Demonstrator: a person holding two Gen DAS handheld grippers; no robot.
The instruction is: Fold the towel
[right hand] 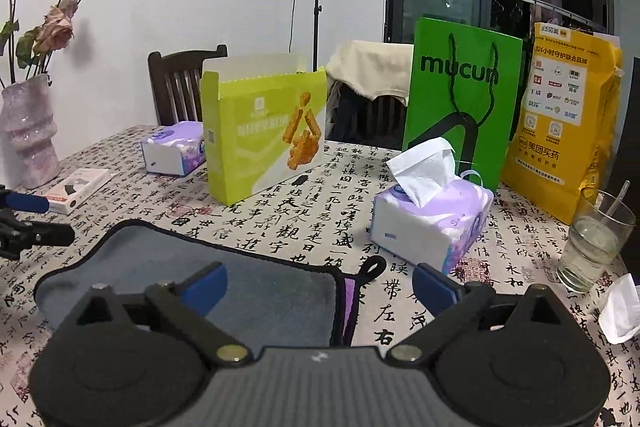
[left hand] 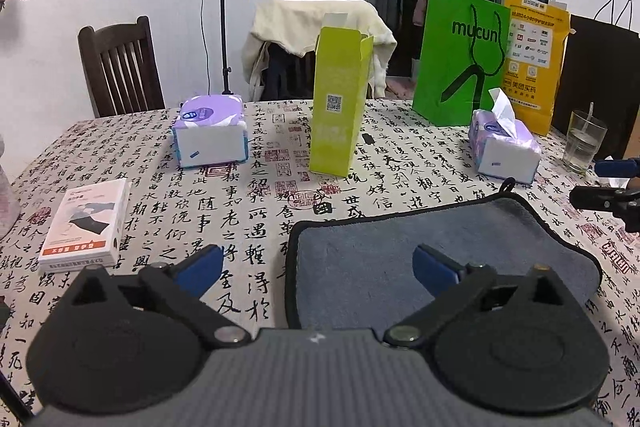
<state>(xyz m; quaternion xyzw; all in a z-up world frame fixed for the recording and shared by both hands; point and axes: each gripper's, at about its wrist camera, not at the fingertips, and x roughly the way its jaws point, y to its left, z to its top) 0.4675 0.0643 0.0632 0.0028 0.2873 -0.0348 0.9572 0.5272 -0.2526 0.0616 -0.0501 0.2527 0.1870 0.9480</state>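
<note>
A grey-blue towel [left hand: 400, 247] with a black hem lies folded flat on the calligraphy-print tablecloth [left hand: 248, 195]. My left gripper [left hand: 318, 269] is open and empty, just above the towel's near left corner. In the right wrist view the same towel [right hand: 200, 267] lies at lower left, with a purple layer and a black hanging loop [right hand: 372, 267] at its right edge. My right gripper [right hand: 320, 285] is open and empty over that right edge. The right gripper's fingertips [left hand: 608, 183] show at the right edge of the left wrist view; the left gripper's fingers [right hand: 28, 223] show at the left edge of the right one.
Behind the towel stand a lime carton [left hand: 340, 103], two tissue packs [left hand: 210, 131] [left hand: 504, 147], a green bag [left hand: 460, 59], a yellow bag [left hand: 534, 63] and a glass of water [right hand: 596, 239]. A small white box [left hand: 86, 223] lies left. A vase [right hand: 30, 131] stands far left.
</note>
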